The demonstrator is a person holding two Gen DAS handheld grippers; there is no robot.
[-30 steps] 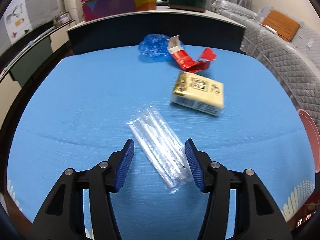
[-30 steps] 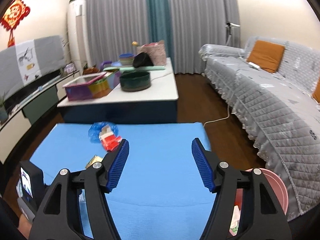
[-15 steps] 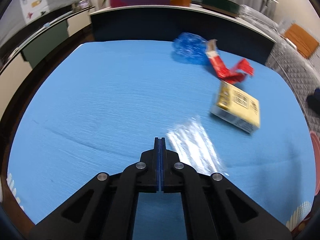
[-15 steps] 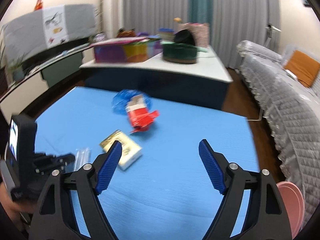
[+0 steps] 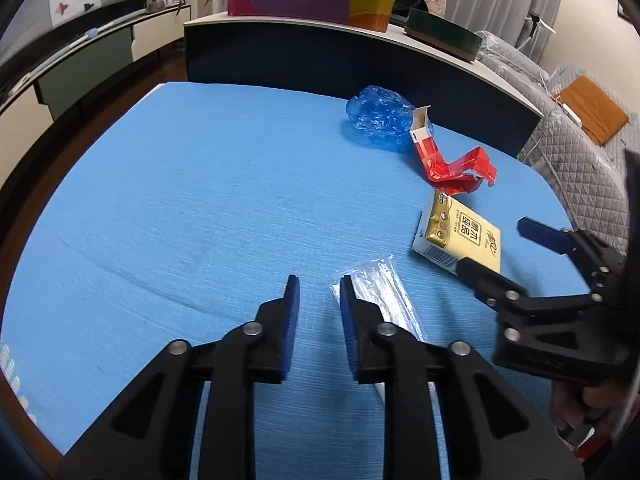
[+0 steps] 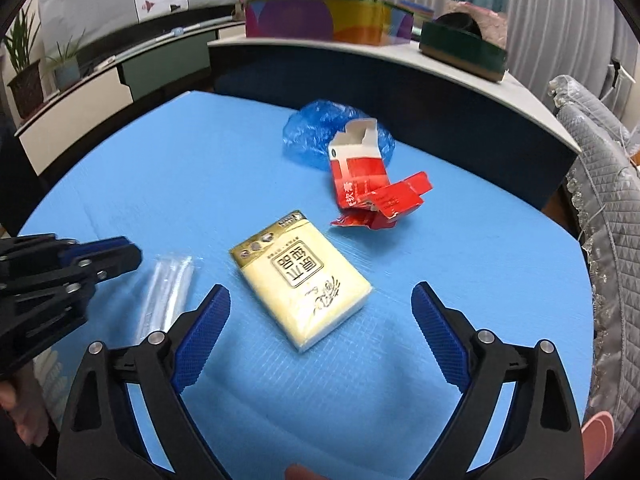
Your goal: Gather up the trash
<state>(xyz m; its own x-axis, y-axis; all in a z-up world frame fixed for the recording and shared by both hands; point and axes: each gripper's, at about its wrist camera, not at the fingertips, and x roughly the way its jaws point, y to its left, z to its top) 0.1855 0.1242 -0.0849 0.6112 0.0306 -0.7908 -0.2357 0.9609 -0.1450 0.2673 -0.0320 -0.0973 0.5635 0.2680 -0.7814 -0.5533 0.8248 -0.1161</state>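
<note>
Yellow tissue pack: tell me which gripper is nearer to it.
Right. The right gripper is open with the yellow tissue pack between its fingers, just ahead. The left gripper sits off to the pack's side, beside the clear plastic wrapper.

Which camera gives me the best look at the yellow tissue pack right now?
The right wrist view: the yellow tissue pack lies whole and unobstructed, just ahead of the open right gripper, with its label readable. In the left wrist view it sits off to the right, smaller, with its near corner hidden behind a right gripper finger.
</note>
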